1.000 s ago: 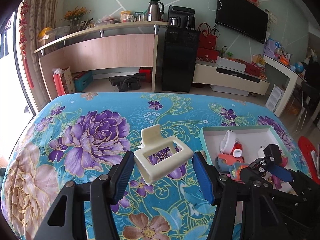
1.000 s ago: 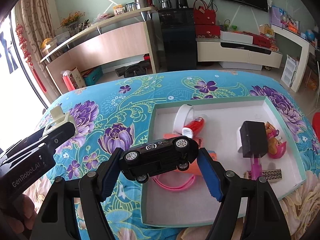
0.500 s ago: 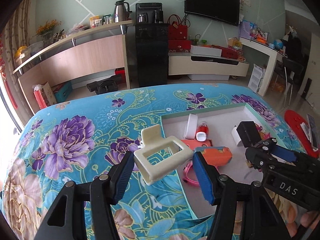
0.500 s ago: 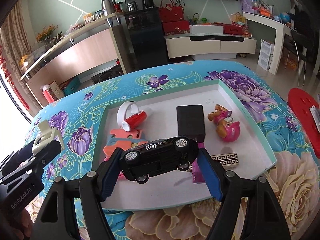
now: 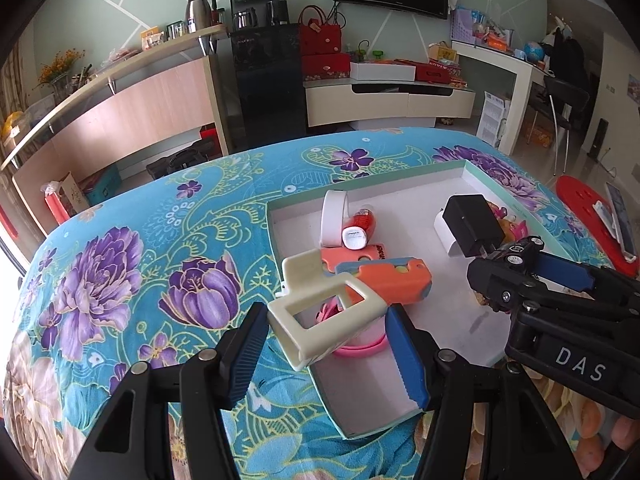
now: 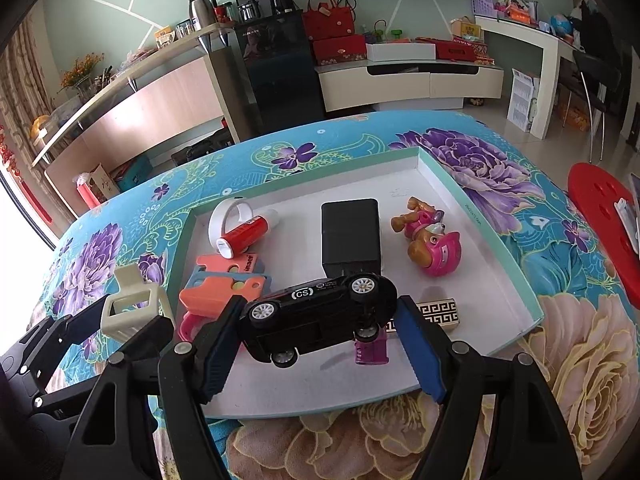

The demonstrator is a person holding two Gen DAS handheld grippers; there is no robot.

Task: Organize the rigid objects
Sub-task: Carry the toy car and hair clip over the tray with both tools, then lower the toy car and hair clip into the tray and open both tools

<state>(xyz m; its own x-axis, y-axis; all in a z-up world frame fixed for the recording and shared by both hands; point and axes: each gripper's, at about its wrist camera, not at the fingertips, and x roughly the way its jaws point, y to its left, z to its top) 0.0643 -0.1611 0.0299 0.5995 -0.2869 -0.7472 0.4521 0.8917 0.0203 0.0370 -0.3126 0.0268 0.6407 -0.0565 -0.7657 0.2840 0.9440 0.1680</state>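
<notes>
Left gripper (image 5: 326, 344), seen from its own wrist camera, is clenched on a cream plastic rectangular holder with a hollow frame (image 5: 324, 314); I see it held over the near left edge of the shallow white box tray with a mint-green rim (image 5: 472, 168), above the orange-and-blue toy gun (image 5: 394, 282) and pink ring (image 5: 362, 348); the right gripper (image 5: 532, 266) sits at the right.

From the right wrist camera, my right gripper (image 6: 318, 340) grasps a glossy black toy car (image 6: 320, 314) tilted on its side above the tray's near floor; beyond lie a black rectangular box (image 6: 350, 236), a red-and-white tube (image 6: 244, 236) and a pink puppy figurine (image 6: 428, 240); the floral teal tablecloth (image 6: 500, 160) surrounds the tray.
</notes>
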